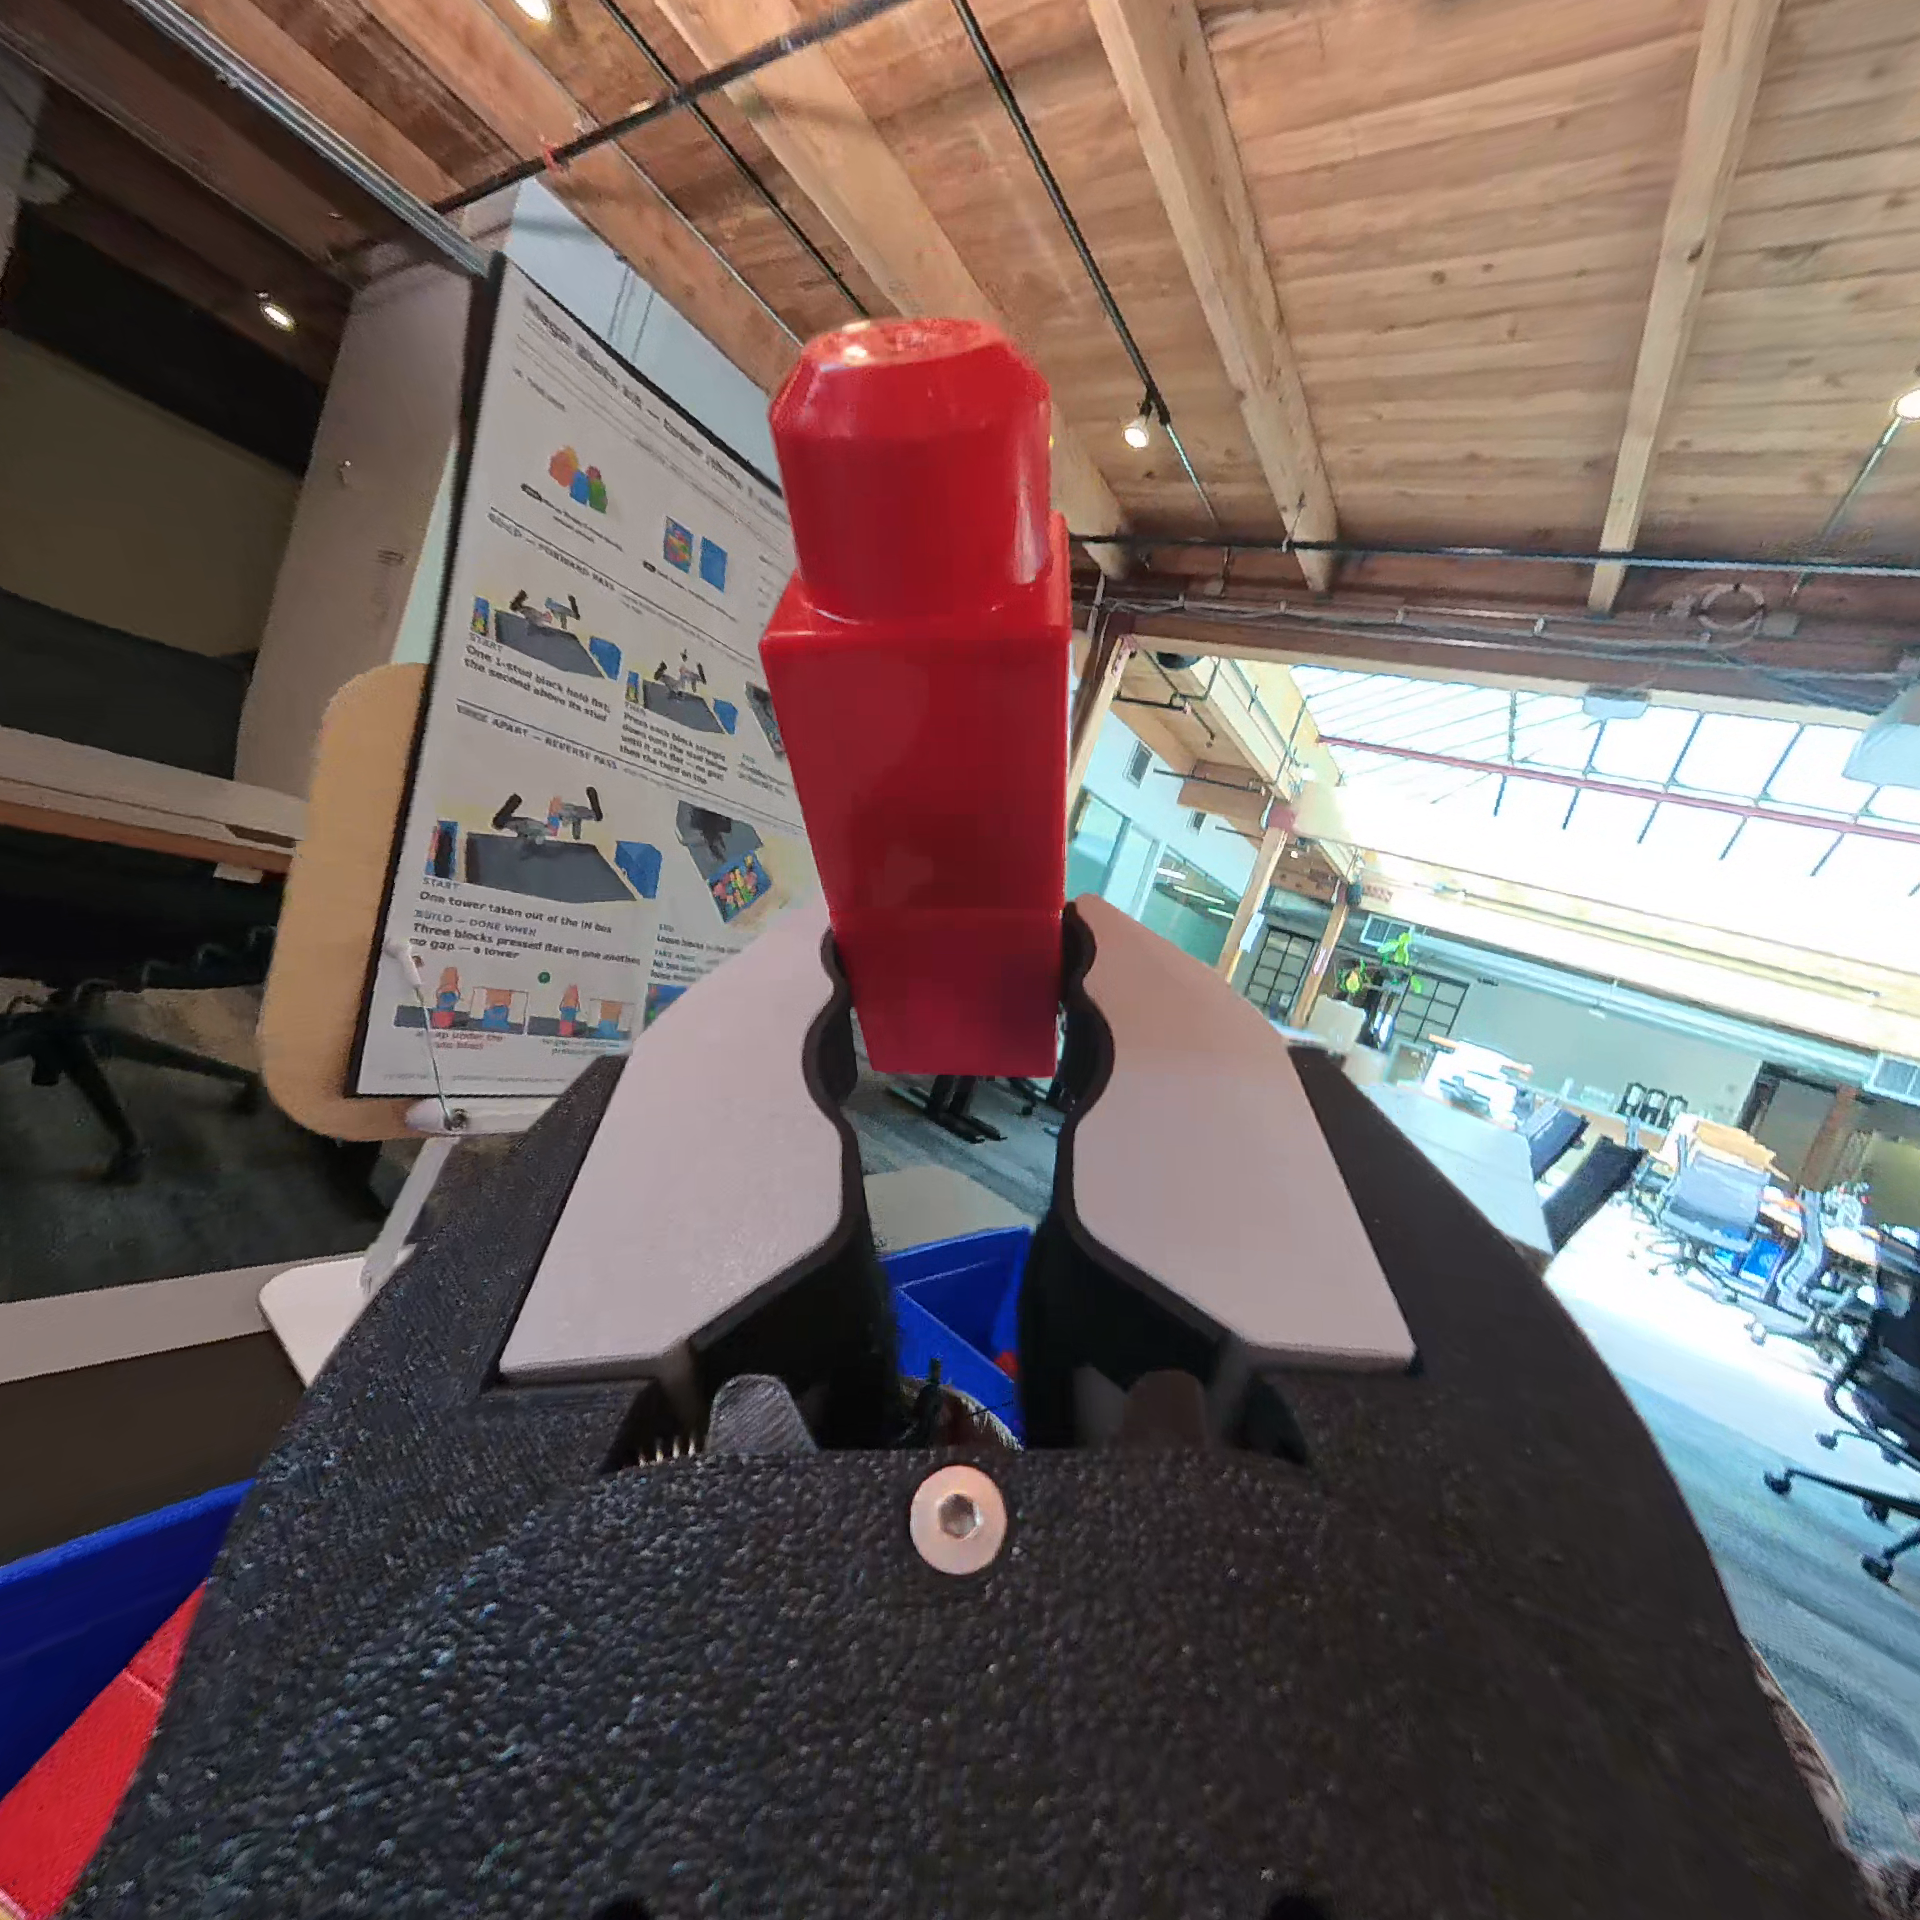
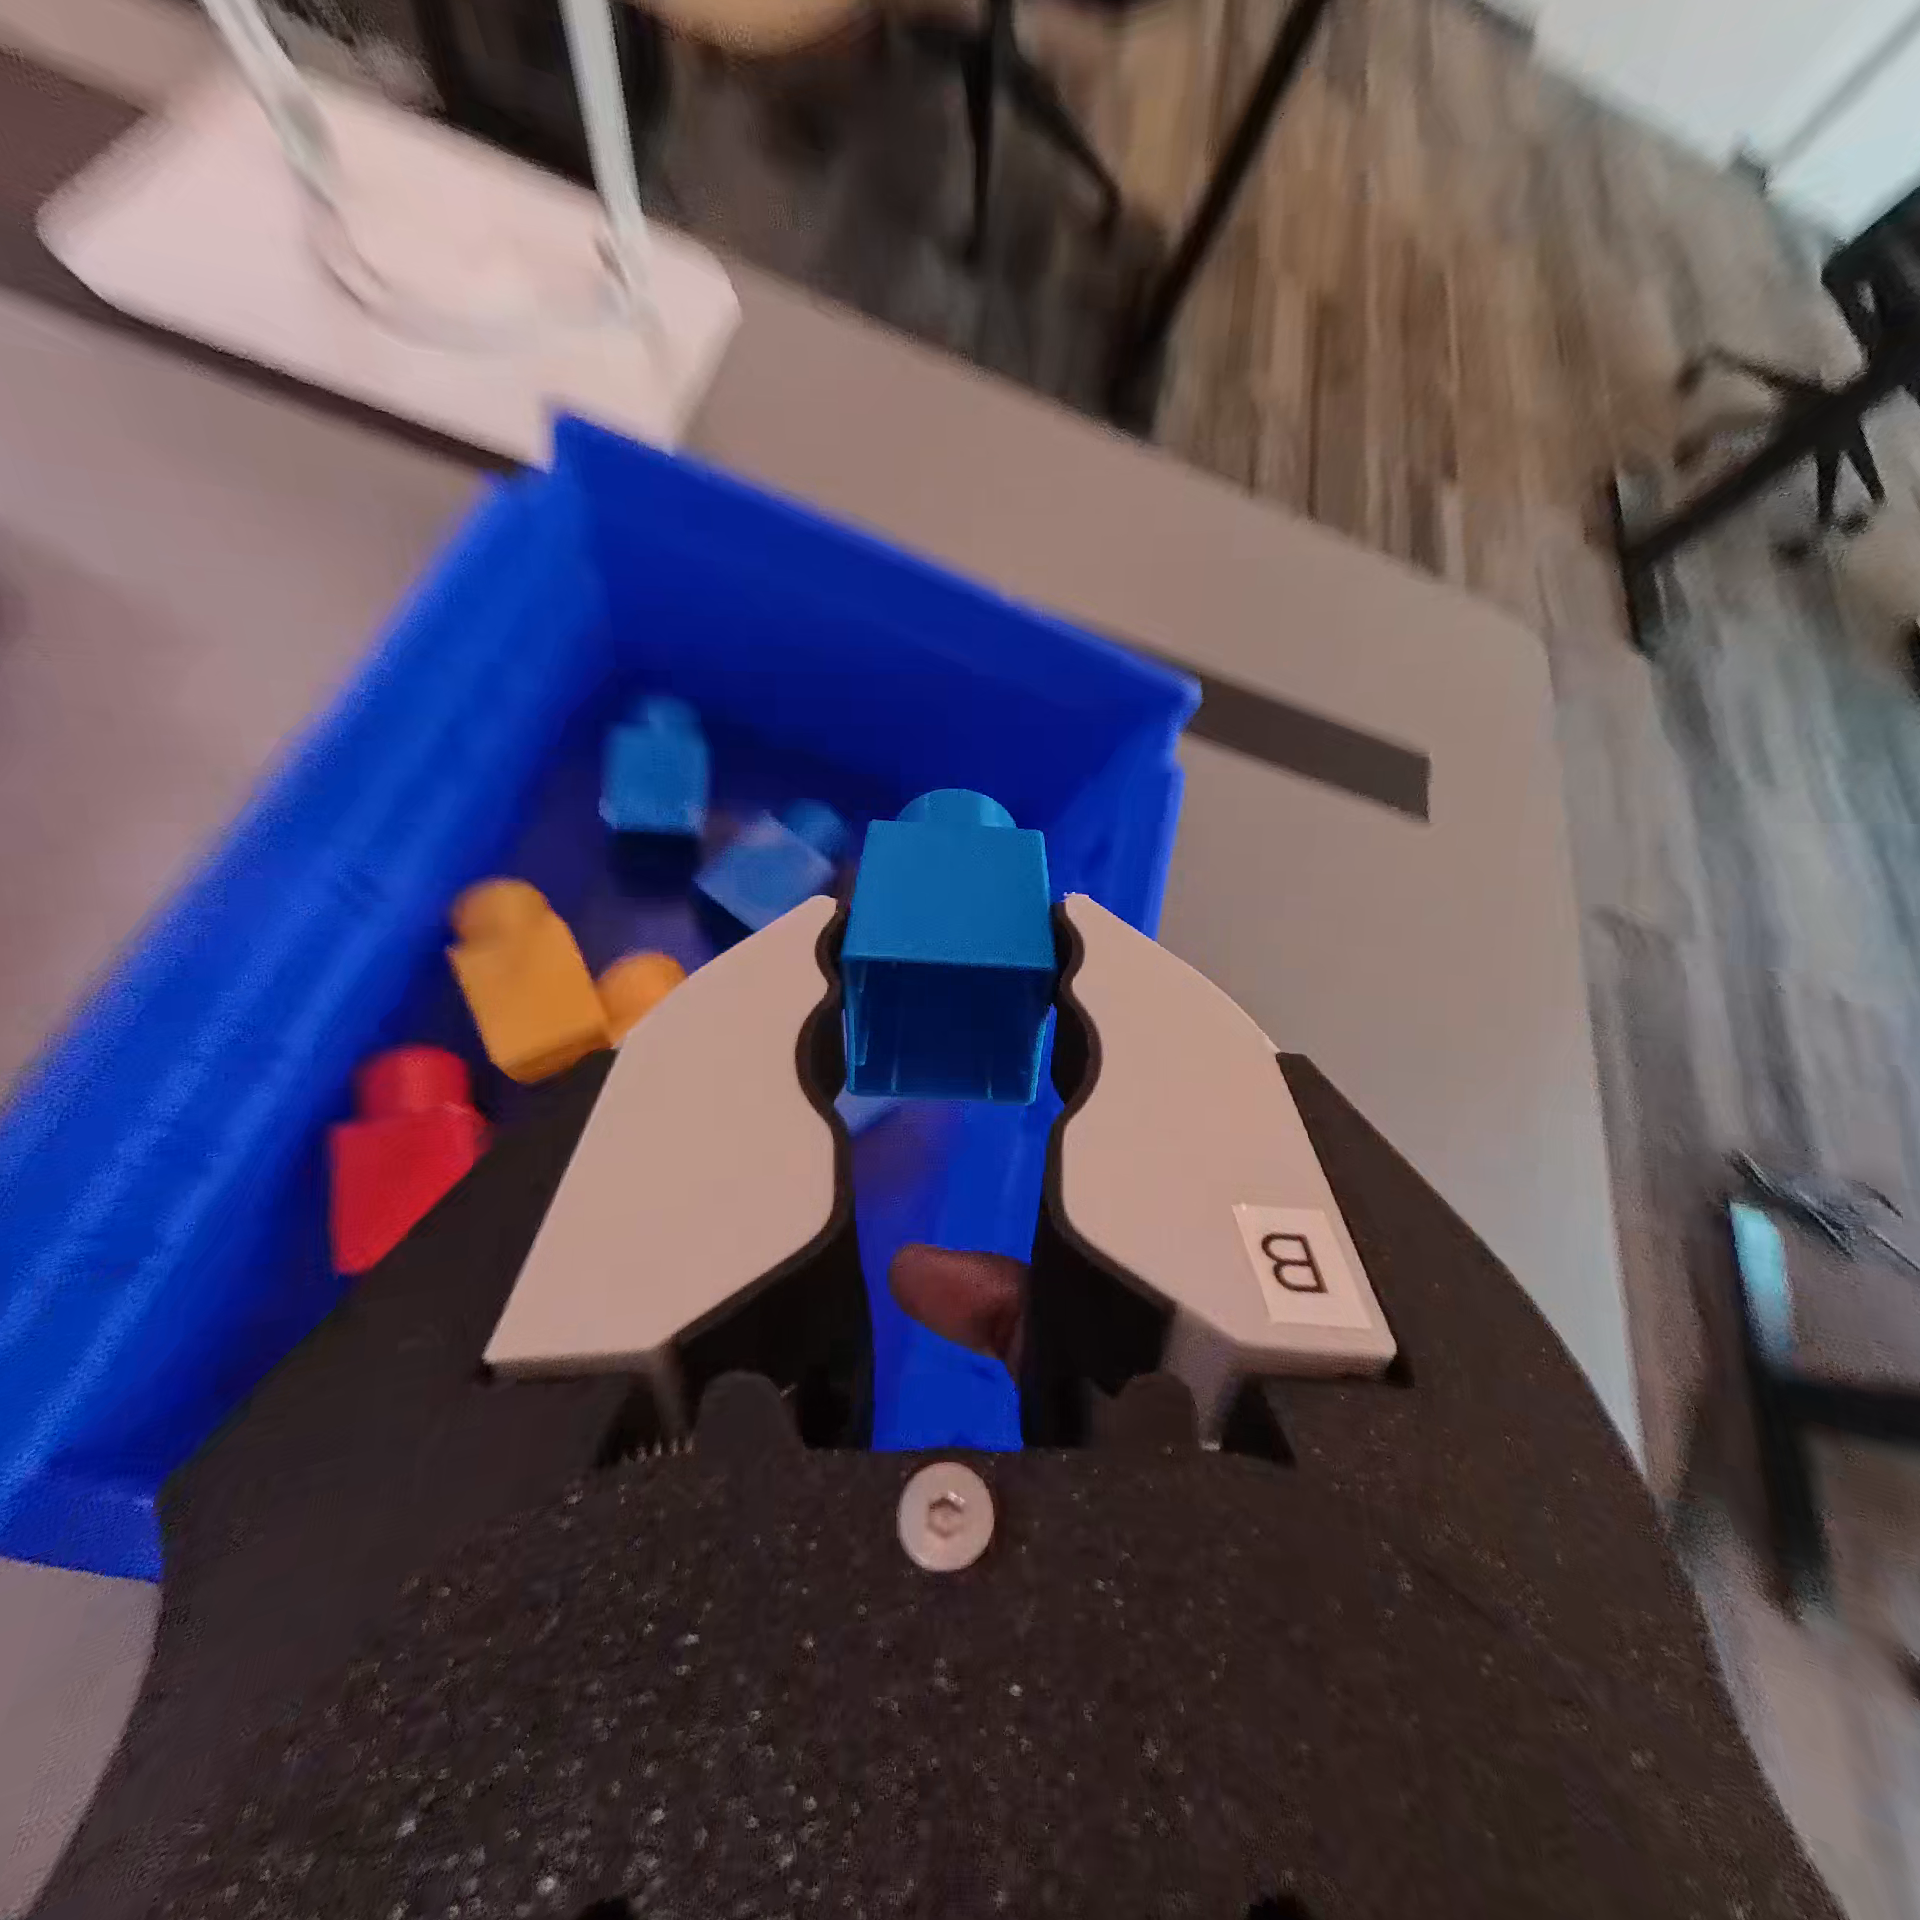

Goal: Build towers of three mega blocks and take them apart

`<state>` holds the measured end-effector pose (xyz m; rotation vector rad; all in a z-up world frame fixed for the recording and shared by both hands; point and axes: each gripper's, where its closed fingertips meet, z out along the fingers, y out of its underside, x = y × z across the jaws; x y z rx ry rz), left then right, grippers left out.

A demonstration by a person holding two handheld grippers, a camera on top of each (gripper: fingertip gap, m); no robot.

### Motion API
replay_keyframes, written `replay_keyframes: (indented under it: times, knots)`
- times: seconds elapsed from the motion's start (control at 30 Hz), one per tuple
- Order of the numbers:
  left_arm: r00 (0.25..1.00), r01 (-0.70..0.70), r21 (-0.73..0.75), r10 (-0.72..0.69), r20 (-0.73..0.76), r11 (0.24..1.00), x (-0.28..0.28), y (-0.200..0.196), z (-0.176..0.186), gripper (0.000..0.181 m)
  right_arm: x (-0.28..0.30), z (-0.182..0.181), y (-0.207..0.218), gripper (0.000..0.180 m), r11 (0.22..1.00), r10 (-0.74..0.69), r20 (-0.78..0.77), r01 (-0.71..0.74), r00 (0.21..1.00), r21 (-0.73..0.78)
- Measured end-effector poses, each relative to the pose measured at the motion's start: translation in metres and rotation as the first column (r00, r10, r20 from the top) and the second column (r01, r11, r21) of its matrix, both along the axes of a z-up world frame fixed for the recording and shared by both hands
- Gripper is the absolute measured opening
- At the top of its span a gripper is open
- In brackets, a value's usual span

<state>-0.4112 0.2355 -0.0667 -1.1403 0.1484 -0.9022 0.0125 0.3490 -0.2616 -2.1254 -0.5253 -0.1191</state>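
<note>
My left gripper (image 1: pixel 956 987) is shut on the lower end of a red mega block stack (image 1: pixel 925 707), two red blocks with one stud on top, held upright in the air. My right gripper (image 2: pixel 948 997) is shut on a single blue block (image 2: pixel 945 956), its hollow underside facing the camera, held above the blue bin (image 2: pixel 260 987). Inside the bin lie a red block (image 2: pixel 400 1153), two orange blocks (image 2: pixel 525 982) and two blue blocks (image 2: pixel 655 774).
A blue bin edge (image 1: pixel 73 1631) shows below the left gripper. An instruction poster (image 1: pixel 582 748) stands on a stand behind the table. A white stand base (image 2: pixel 395 260) sits beyond the bin. The grey table edge (image 2: pixel 1507 727) drops to the floor on the right, with office chairs (image 1: pixel 1704 1205) beyond. Some 50 cm of space lies between my two pairs of fingers.
</note>
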Motion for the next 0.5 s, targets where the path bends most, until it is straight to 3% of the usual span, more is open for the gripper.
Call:
replay_keyframes:
  times: [0.1, 0.27, 0.5]
  knots:
    - [0.997, 0.052, -0.003, -0.052, -0.063, 0.999, 0.022, 0.002, -0.003, 0.036, 0.016, -0.042, -0.005, 0.036, 0.976, -0.046, 0.123, 0.071, 0.991, -0.205]
    - [0.985, 0.095, -0.010, -0.095, -0.142, 0.995, 0.047, 0.004, -0.008, 0.037, 0.022, -0.085, -0.027, 0.036, 0.887, -0.013, 0.179, 0.094, 0.984, -0.451]
    - [0.976, 0.105, -0.012, -0.105, -0.191, 0.994, 0.058, 0.003, -0.010, 0.037, 0.024, -0.104, -0.036, 0.036, 0.835, 0.003, 0.175, 0.094, 0.985, -0.542]
